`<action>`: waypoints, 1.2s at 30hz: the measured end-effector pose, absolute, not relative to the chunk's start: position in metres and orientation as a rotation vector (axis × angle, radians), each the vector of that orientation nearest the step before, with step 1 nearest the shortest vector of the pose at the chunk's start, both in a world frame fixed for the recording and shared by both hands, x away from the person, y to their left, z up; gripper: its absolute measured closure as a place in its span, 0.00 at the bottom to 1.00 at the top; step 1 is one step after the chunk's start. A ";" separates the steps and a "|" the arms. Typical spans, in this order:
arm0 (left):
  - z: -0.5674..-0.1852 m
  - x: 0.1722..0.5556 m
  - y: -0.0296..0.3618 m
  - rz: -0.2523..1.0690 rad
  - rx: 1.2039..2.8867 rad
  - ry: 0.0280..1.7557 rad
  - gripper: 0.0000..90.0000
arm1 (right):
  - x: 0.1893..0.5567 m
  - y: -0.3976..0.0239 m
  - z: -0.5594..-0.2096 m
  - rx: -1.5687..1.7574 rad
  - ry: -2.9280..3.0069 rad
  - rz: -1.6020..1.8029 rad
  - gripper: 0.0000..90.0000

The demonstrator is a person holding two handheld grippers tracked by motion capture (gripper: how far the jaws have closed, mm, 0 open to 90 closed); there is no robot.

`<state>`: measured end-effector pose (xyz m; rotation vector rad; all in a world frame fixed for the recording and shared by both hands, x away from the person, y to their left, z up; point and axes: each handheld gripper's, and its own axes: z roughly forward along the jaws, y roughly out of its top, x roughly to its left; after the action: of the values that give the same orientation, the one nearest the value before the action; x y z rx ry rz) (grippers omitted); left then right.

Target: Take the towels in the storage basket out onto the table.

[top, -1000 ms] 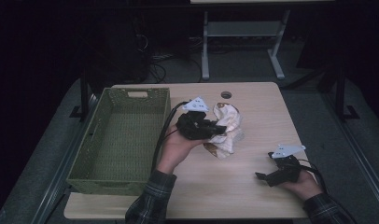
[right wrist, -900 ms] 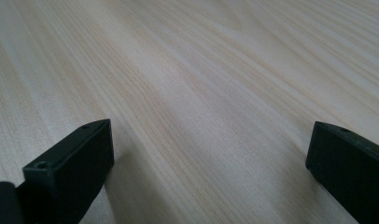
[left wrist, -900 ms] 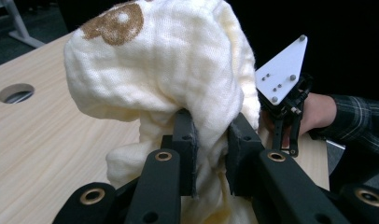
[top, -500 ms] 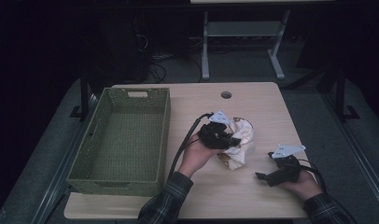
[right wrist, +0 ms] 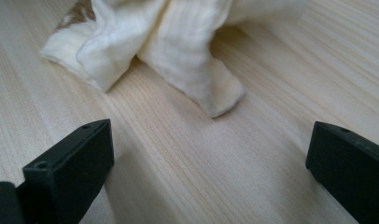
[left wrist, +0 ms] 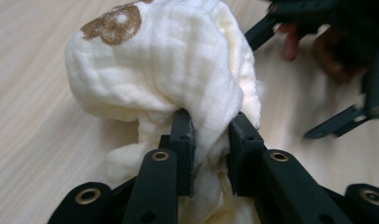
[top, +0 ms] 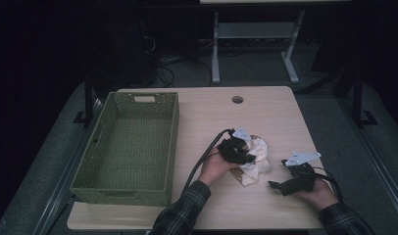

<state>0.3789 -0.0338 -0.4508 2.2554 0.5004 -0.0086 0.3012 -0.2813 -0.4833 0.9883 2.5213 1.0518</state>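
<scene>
High view: left gripper [top: 238,152] pinches the cream muslin cloth [top: 253,164] near the tabletop's [top: 265,112] right front, having just eased slightly, presumably setting it down. Right gripper [top: 278,186] rests nearby, spread wide, ready to assist.

Two grippers are counted: the left gripper [top: 238,149] and the right gripper [top: 280,185]. Each is carried by one hand, so two hands are counted, the left hand [top: 214,166] and the right hand [top: 317,192], and two checked sleeves are seen at the near edge. One cream cloth [top: 256,161] with brown print is counted, and one green basket [top: 123,188]. One wooden table [top: 265,117] is counted, with one round hole [top: 237,99] in its top. Two black jaws are seen on each gripper, four altogether.
</scene>
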 end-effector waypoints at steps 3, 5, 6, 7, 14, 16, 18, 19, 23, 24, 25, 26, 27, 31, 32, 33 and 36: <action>-0.461 0.382 -0.033 -0.016 2.241 0.516 0.79 | 0.301 -0.281 -0.483 0.987 2.522 1.052 0.01; -0.463 0.384 -0.033 -0.024 2.226 0.516 0.76 | 0.301 -0.281 -0.483 0.987 2.522 1.051 0.01; -0.463 0.384 -0.032 -0.018 2.227 0.516 0.74 | 0.301 -0.281 -0.483 0.989 2.522 1.052 0.01; -0.461 0.385 -0.032 -0.011 2.227 0.515 0.70 | 0.301 -0.281 -0.483 0.988 2.522 1.051 0.01; -0.436 0.378 -0.019 0.061 2.181 0.526 0.46 | 0.301 -0.281 -0.483 0.990 2.521 1.053 0.00; -0.427 0.375 -0.014 0.073 2.159 0.524 0.46 | 0.301 -0.281 -0.483 0.990 2.521 1.053 0.01; -0.419 0.370 -0.009 0.091 2.140 0.525 0.46 | 0.301 -0.281 -0.483 0.989 2.521 1.052 0.00; -0.415 0.368 -0.007 0.095 2.133 0.521 0.46 | 0.301 -0.281 -0.483 0.988 2.521 1.051 0.01; -0.407 0.361 -0.001 0.099 2.128 0.496 0.52 | 0.301 -0.281 -0.483 0.985 2.521 1.052 0.00; -0.407 0.359 0.000 0.100 2.129 0.488 0.54 | 0.301 -0.281 -0.483 0.985 2.521 1.052 0.00; -0.407 0.358 0.001 0.101 2.135 0.480 0.56 | 0.301 -0.281 -0.483 0.987 2.521 1.053 0.01; -0.407 0.357 0.001 0.103 2.144 0.472 0.57 | 0.301 -0.281 -0.483 0.985 2.521 1.052 0.01; -0.409 0.356 0.002 0.104 2.148 0.470 0.58 | 0.301 -0.281 -0.483 0.986 2.521 1.053 0.01; -0.418 0.356 0.002 0.060 2.157 0.467 0.59 | 0.301 -0.281 -0.483 0.988 2.521 1.053 0.00; -0.420 0.356 0.001 0.052 2.157 0.467 0.59 | 0.301 -0.281 -0.483 0.988 2.521 1.053 0.00; -0.422 0.356 0.000 0.043 2.171 0.453 0.59 | 0.301 -0.281 -0.483 0.988 2.521 1.053 0.01; -0.429 0.353 -0.005 0.032 2.200 0.435 0.59 | 0.302 -0.281 -0.484 0.981 2.520 1.056 0.01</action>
<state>0.3526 -0.0047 -0.4287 2.2001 0.4347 0.0323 0.3020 -0.2808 -0.4836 0.9810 2.5199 1.0555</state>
